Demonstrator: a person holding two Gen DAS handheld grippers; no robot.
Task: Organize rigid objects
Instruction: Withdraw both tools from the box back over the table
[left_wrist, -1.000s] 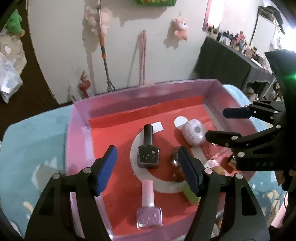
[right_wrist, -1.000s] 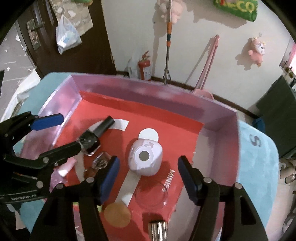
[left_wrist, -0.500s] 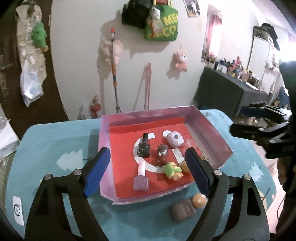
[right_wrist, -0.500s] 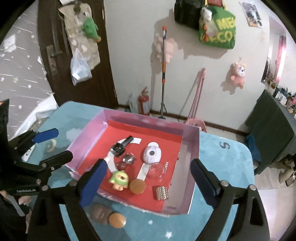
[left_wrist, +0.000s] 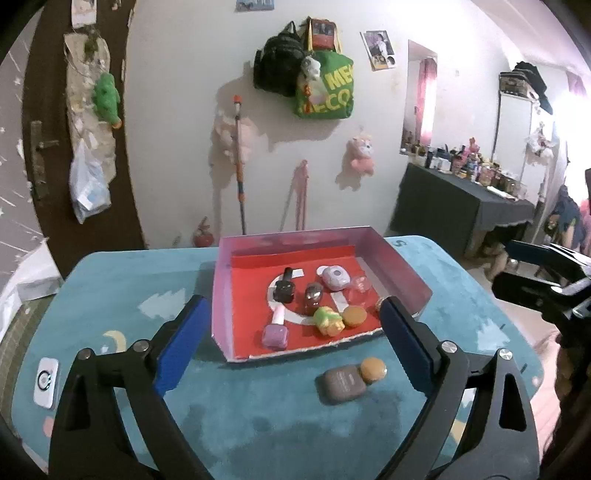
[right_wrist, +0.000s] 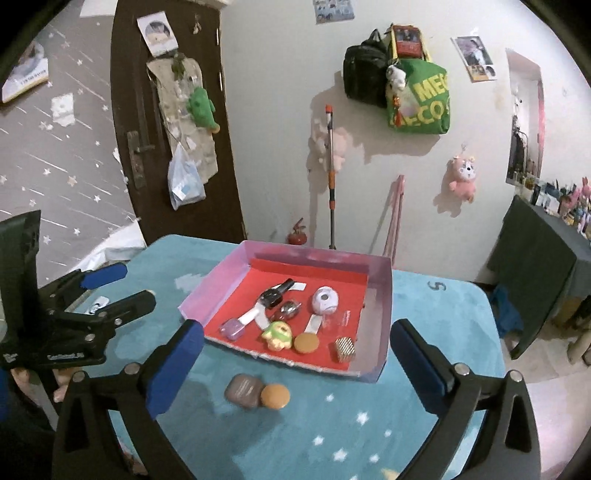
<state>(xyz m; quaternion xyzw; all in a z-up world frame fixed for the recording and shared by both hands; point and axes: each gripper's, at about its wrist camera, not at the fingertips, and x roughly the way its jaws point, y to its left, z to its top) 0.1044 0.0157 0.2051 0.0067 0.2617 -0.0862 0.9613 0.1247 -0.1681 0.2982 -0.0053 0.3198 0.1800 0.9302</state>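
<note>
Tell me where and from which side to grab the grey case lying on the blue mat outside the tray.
Grip the grey case across its near and far edges, coming down from above on its left half. It lies flat, so only its rim offers hold, and the orange disc touches its right side, leaving no room for a finger there. The left gripper, jaws opening and empty, seems nearer.

black gripper (left_wrist: 291, 345) frames, blue pads (left_wrist: 404, 345), silver screws (left_wrist: 447, 346)
</note>
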